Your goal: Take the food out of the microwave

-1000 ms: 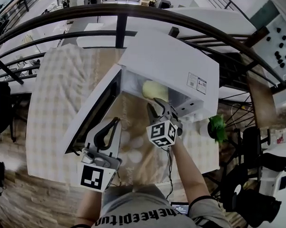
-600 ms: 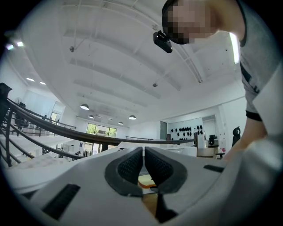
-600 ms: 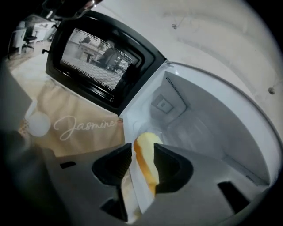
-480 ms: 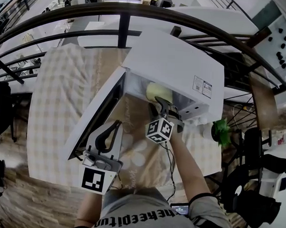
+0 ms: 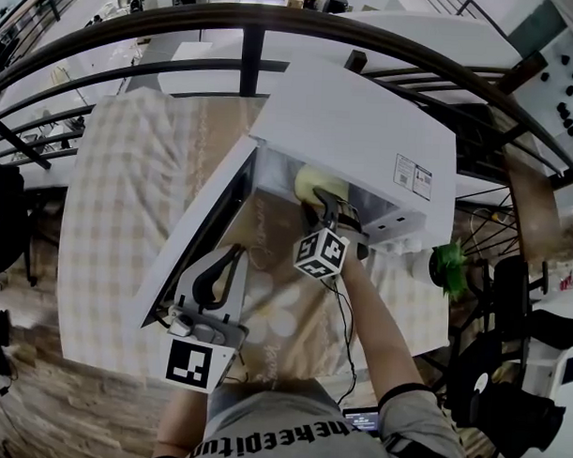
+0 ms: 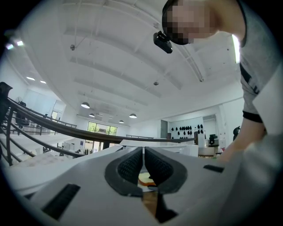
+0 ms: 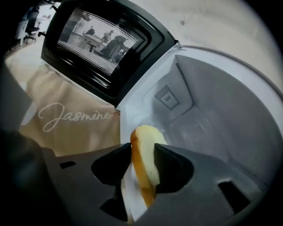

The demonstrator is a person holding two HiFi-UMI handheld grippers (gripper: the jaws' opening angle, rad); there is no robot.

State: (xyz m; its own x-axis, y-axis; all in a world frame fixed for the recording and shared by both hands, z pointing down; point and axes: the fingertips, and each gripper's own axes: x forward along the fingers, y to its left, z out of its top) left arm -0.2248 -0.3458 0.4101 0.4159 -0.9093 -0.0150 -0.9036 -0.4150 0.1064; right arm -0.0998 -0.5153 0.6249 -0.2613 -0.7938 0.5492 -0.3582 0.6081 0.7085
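A white microwave (image 5: 356,132) stands on the table with its door (image 5: 197,234) swung open to the left. Inside lies a pale yellow slice of bread (image 5: 316,184). My right gripper (image 5: 329,208) reaches down into the oven mouth. In the right gripper view the bread (image 7: 143,150) stands edge-on between the jaws of the right gripper (image 7: 143,161), which are spread wide around it. My left gripper (image 5: 234,253) hovers by the door's lower edge, shut and empty. In the left gripper view its pads (image 6: 132,165) sit together.
A beige cloth (image 7: 66,123) with "Jasmine" written on it lies before the oven, over a checked tablecloth (image 5: 128,190). A small green plant (image 5: 447,262) stands right of the microwave. A dark curved railing (image 5: 247,25) runs behind the table.
My right gripper has moved forward and down into the oven mouth, up to the bread. My left gripper has barely shifted.
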